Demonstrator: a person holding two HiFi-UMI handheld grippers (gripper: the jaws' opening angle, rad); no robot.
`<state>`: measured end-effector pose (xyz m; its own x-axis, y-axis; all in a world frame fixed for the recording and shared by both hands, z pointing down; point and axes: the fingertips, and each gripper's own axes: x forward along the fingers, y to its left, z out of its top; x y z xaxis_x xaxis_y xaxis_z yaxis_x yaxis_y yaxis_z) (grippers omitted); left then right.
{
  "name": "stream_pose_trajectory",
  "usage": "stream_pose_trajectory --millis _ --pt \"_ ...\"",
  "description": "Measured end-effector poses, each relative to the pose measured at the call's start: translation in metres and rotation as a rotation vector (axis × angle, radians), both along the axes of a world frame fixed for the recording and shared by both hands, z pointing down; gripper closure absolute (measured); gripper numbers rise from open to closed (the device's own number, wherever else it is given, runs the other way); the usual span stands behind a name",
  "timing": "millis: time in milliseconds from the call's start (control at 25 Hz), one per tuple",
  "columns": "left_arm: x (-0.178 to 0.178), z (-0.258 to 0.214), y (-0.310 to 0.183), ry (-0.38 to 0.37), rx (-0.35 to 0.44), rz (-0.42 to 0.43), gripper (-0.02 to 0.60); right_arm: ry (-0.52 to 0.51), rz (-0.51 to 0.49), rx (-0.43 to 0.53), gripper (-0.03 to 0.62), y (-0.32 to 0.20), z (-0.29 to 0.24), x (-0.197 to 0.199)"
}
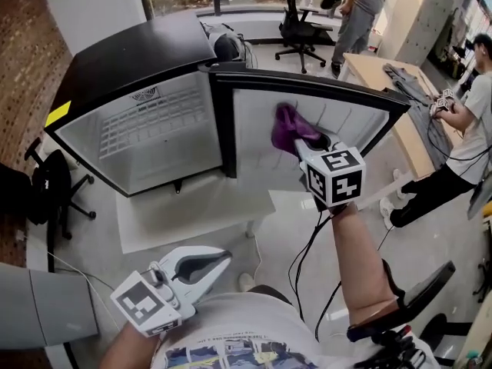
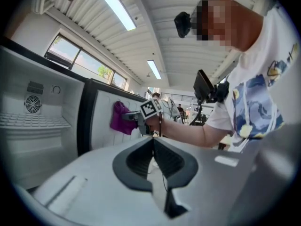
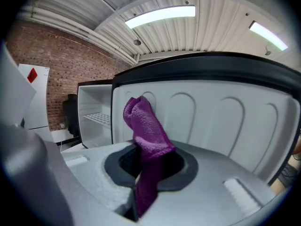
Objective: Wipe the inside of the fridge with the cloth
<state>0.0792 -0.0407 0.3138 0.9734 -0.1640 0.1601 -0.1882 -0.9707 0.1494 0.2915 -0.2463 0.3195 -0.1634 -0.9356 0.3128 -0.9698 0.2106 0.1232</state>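
1. Fridge: a small one with a black top and a white inside. It stands open at the far edge of a white tabletop. Its compartment holds a white wire shelf, set across the upper part, and a round fan grille sits on the back wall above that shelf.
2. The door is swung out to the right. It has a black rim and a white inner liner moulded with a row of arched recesses.
3. The right gripper's marker cube and the person's arm hide the door's lower edge in the head view. The compartment's floor is cut off by the fridge's front edge.
4. The right gripper is raised to the door and clamped on the cloth. The left gripper is held low near the person's body, well apart from the fridge. Its jaws are pressed together with nothing between them.
5. The cloth is purple, nubbly terry, bunched into a twisted wad. It rises above the jaws and stands up against the door liner near the hinge edge. I cannot tell whether it presses on the liner. A darker tail hangs below the jaws and is lost behind the gripper body.
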Motion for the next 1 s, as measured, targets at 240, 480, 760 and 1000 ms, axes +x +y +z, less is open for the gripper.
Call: stream_pose_trajectory --millis 240,480,760,1000 --pt "0.027 0.001 0.005 -0.004 0.004 0.088 0.575 0.014 0.124 0.012 0.54 0.027 0.001 0.054" --pt "0.053 0.002 0.007 -0.005 -0.006 0.153 0.575 0.04 0.25 0.021 0.54 0.053 0.0 0.106" --pt "0.067 0.003 0.017 -0.007 -0.007 0.211 0.575 0.045 0.375 0.025 0.54 0.085 -0.001 0.146" --pt "0.07 0.007 0.024 -0.012 -0.008 0.226 0.575 0.037 0.415 0.025 0.54 0.1 0.001 0.161"
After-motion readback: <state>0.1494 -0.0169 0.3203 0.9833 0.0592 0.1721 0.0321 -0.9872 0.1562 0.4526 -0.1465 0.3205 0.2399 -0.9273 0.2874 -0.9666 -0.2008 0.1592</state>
